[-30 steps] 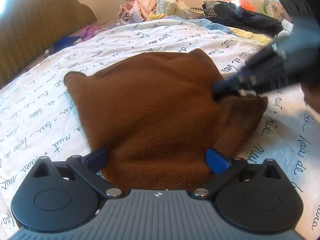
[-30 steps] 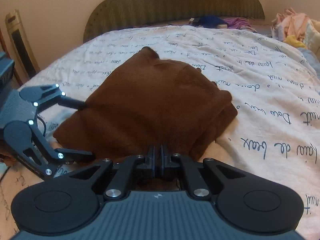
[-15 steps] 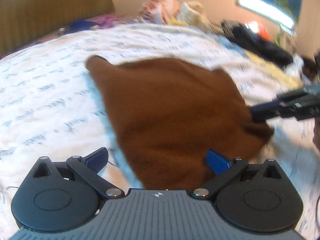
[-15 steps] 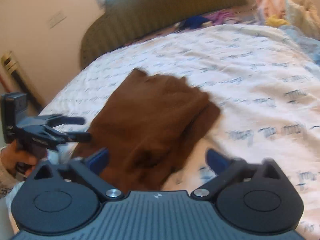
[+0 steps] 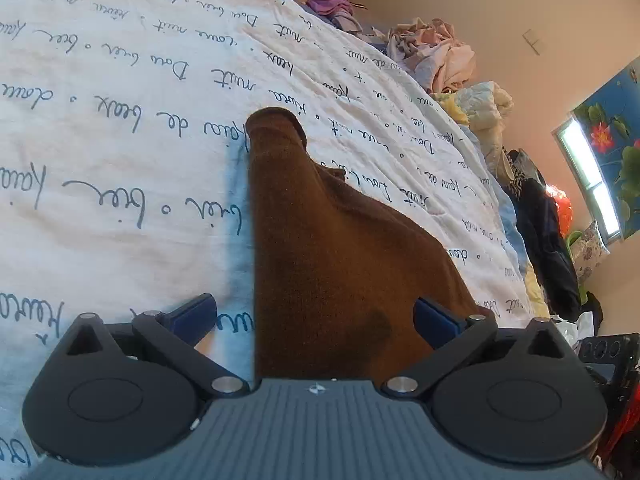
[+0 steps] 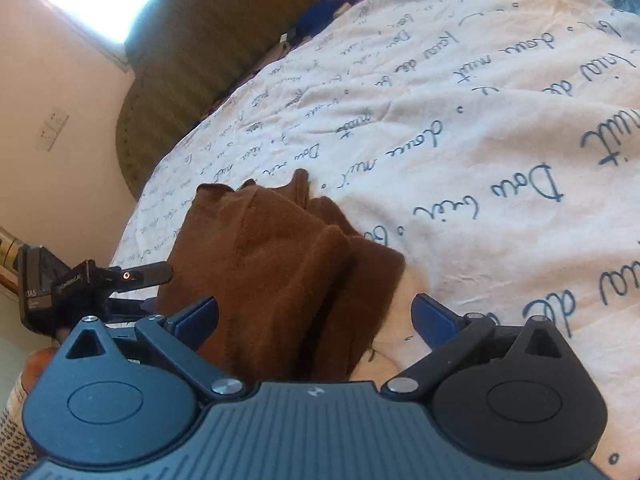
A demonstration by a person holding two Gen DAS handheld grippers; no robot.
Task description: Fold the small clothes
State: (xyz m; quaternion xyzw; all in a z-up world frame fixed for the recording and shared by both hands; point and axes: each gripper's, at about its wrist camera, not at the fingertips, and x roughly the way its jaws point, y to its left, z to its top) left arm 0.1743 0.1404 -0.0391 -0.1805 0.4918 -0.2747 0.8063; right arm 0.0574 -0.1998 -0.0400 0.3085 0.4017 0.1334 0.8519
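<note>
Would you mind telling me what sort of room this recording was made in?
Most likely a bedroom in a home. A white bedsheet printed with handwritten script covers a bed with an olive ribbed headboard, and a pile of crumpled unfolded laundry sits beyond the folded brown fleece garment.

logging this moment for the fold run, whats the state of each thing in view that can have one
brown garment: folded in layers, lying flat on the bed, not gripped
left claw: open, garment between its fingers
right claw: open, over the garment's near edge
bedsheet: spread out, lightly wrinkled
clothes pile: unfolded, heaped at the bed's far edge
</note>
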